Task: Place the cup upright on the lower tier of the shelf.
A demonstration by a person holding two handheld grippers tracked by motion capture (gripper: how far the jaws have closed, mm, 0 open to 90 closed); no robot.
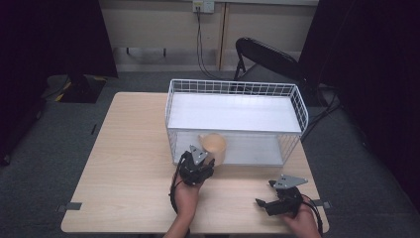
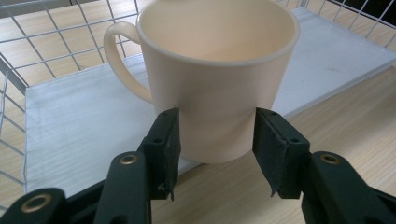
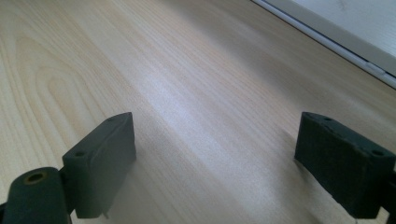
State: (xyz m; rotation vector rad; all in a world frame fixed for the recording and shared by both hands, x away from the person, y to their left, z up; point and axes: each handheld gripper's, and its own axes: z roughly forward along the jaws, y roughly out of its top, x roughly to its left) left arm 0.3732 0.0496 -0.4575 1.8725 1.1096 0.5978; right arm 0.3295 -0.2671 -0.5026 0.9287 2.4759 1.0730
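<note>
Behind the left claw [image 1: 204,159], mug [image 1: 215,145] base hidden.

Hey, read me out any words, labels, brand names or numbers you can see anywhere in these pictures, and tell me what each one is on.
There is no text to read.
The cream mug held in the left gripper is plain, with no print on the side that shows.
The white wire basket, the wooden table and the right gripper bear no label.
The wall socket is too small to tell any marking.
</note>
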